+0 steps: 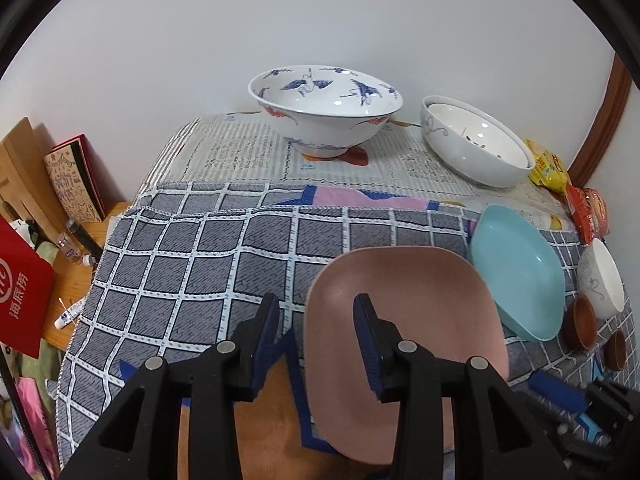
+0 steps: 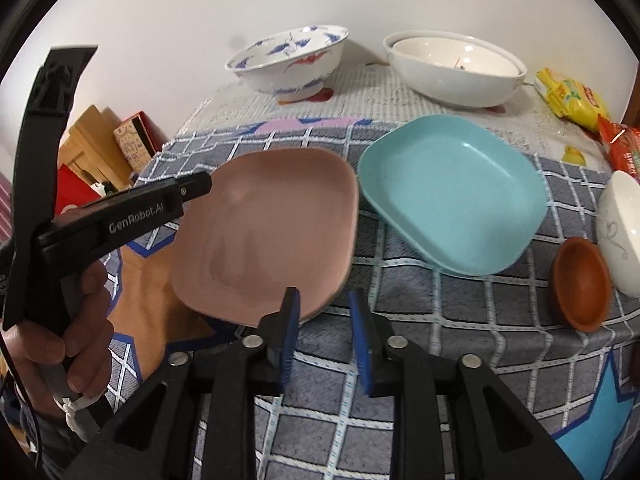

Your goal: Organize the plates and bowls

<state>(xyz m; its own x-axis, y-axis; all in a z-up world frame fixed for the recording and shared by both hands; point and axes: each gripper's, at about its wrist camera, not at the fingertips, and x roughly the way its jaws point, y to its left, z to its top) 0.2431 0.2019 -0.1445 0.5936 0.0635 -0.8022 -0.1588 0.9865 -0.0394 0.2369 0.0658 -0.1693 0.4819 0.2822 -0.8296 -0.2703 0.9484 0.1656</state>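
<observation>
A pink square plate [image 1: 404,320] [image 2: 272,236] lies on the checked cloth, its left rim between the fingers of my open left gripper [image 1: 316,312], which also shows in the right wrist view [image 2: 200,184]. My right gripper [image 2: 324,304] is open and empty at the plate's near corner. A light blue square plate [image 2: 452,192] [image 1: 520,272] lies right of the pink one. A blue-patterned bowl [image 1: 324,104] [image 2: 288,64] and a wide white bowl [image 1: 476,144] [image 2: 452,68] stand at the back. A small white bowl [image 2: 620,232] and a brown saucer [image 2: 580,280] sit at the right.
Snack packets [image 2: 576,100] lie at the back right by the wall. A side shelf with a red box [image 1: 24,292], a book [image 1: 76,180] and small bottles stands left of the table. A second brown saucer [image 1: 616,350] sits near the right edge.
</observation>
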